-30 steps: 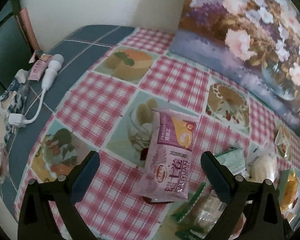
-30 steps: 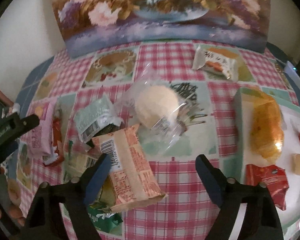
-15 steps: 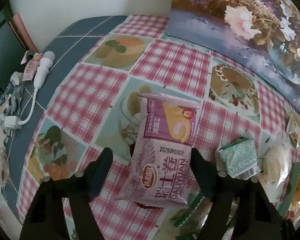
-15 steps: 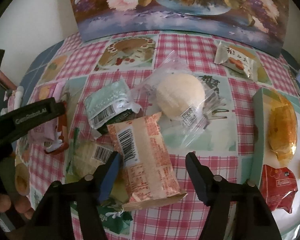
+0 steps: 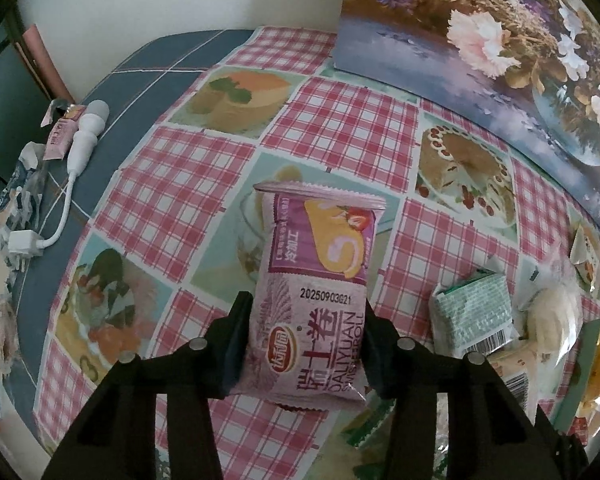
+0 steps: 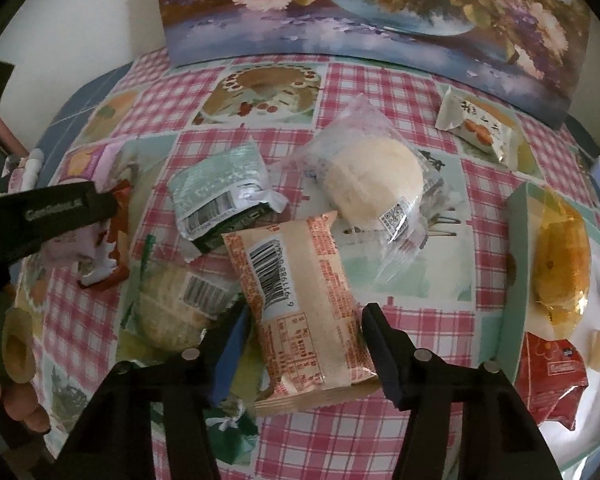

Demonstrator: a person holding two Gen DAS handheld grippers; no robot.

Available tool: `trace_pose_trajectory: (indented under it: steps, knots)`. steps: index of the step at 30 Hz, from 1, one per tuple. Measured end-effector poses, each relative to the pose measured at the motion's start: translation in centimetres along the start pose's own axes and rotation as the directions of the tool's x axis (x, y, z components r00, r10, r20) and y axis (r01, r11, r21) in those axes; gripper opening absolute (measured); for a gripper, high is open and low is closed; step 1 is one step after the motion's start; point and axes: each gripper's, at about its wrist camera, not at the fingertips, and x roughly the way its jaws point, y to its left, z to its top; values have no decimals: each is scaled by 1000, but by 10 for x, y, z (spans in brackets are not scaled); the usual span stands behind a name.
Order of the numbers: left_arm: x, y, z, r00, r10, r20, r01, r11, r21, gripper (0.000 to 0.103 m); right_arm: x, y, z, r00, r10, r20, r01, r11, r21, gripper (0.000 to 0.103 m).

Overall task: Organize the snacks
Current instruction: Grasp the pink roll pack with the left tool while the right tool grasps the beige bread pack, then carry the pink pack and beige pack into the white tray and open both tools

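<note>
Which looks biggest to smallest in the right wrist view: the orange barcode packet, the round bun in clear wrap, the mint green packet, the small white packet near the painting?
1. Orange barcode packet, though it lies nearest the camera.
2. Round bun in clear wrap.
3. Mint green packet, close to the bun, so that ranking is unsure.
4. Small white packet, farthest away.

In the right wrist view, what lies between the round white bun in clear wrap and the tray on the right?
In the right wrist view, only bare checked tablecloth separates the round white bun in clear wrap from the pale green tray.
</note>
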Motion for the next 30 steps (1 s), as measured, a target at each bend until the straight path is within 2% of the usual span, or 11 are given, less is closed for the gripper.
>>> trace_pose_trajectory:
  steps: [9, 16, 24, 30]
  knots:
    - [-6, -3, -2, 1000, 10, 1, -10, 1000, 17, 48, 1, -11, 2, 1000, -21, 13, 21, 1000, 18, 46]
    - [-17, -4, 1, 1000, 6, 28, -7, 1000, 25, 47, -1, -17, 4, 1000, -4, 25, 3, 999, 47, 42]
    - [-56, -2, 8, 992, 11, 128, -15, 999, 32, 46, -33, -25, 12, 995, 42, 96, -51, 994, 93, 41]
    - [-88, -6, 10, 979, 0, 203, -10, 999, 48, 46, -70, -36, 20, 984, 26, 178, -49, 990, 129, 41]
